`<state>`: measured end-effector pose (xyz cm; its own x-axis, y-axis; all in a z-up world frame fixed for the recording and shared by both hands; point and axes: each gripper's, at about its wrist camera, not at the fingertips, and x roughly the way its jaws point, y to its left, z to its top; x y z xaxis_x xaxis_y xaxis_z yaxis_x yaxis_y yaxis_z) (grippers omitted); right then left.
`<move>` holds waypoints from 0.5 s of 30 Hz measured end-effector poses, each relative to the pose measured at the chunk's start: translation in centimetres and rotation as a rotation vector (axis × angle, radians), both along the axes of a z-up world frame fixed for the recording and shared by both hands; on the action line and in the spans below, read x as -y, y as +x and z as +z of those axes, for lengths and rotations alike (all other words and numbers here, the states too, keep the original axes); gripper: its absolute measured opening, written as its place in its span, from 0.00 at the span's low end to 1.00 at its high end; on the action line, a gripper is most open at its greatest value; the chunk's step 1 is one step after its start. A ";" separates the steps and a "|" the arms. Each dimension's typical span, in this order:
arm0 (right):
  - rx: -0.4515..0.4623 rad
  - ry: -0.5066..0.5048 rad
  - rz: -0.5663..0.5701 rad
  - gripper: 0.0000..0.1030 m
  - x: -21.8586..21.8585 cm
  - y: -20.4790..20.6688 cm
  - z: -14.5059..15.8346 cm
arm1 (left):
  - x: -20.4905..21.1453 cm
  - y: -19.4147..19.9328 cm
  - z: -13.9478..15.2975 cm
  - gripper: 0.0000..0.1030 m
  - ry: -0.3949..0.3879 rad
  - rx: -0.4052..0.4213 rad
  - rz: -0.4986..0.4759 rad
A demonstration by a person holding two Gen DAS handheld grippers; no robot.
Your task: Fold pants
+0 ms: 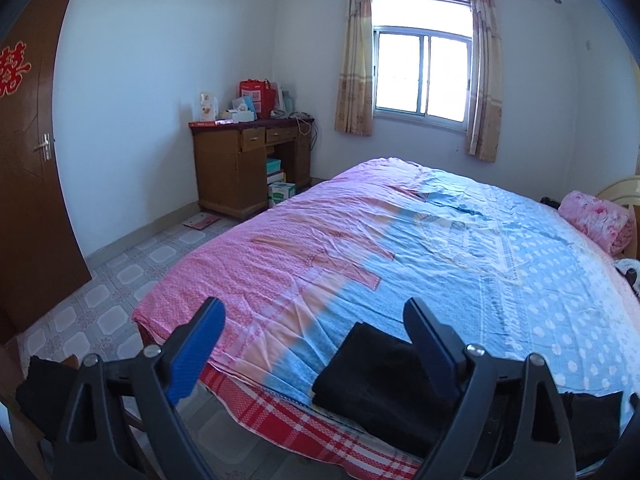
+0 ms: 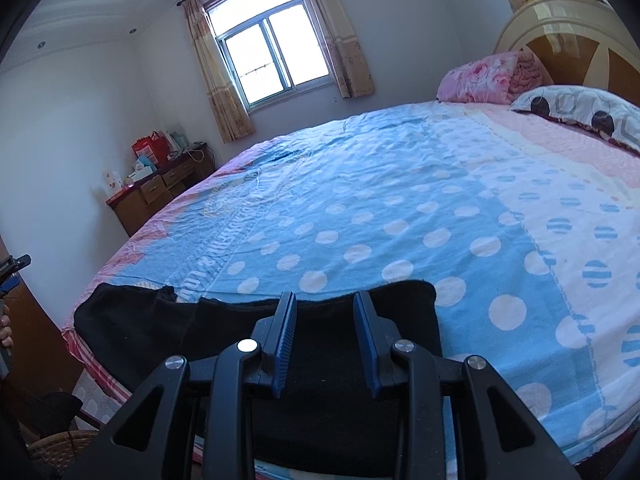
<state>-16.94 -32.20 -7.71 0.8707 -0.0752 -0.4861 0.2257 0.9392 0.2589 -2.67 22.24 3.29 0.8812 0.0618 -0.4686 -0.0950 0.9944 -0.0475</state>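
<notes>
Much was cut off here. In the left wrist view the near part of the black pants [image 1: 372,376] vanished behind the gripper's frame, and a second dark patch of them at the lower right was clipped by the lens edge. The right wrist view lost the pants' [image 2: 320,392] near edge under the gripper body, so their full outline could not be made out. At the far left rim of that view sat a sliver of a hand [image 2: 5,334], too little to read more.

The pants lay at the near edge of the bed [image 1: 460,248], on the blue and pink polka-dot bedsheet [image 2: 360,208]. They were plain black, thick-looking, folded into a flat stack with a straight far edge; on the left a looser portion spread toward the corner of the bed, with a small rumple where the layers met.

The left gripper [image 1: 316,312] had its jaws spread wide and held nothing. The folded cloth showed between the fingers from this angle, but the blue pads were clear of it. The right gripper [image 2: 326,300] stood partly open, jaws a narrow gap apart, hanging over the pants with only dark cloth seen through the gap. It gripped nothing that could be seen.

Far off, a wooden desk [image 1: 248,168] stood under the curtained window [image 1: 420,76].
</notes>
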 end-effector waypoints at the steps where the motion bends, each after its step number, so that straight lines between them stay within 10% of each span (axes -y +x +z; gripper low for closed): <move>1: 0.003 -0.003 -0.001 0.31 -0.1 -0.1 0.3 | 0.0 0.1 -0.2 0.92 0.017 0.000 -0.001; 7: 0.039 -0.003 0.054 0.31 -2.3 0.1 2.8 | -3.3 1.9 -2.4 1.00 0.118 -0.072 0.148; 15: -0.008 -0.084 0.179 0.31 -6.0 1.3 1.1 | -6.2 3.8 -9.2 0.99 -0.226 -0.164 0.104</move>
<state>-15.68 -26.24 -6.61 0.8698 0.0399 -0.4918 0.0549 0.9827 0.1768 1.16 28.41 -5.91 0.7870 0.0253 -0.6165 -0.2201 0.9450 -0.2421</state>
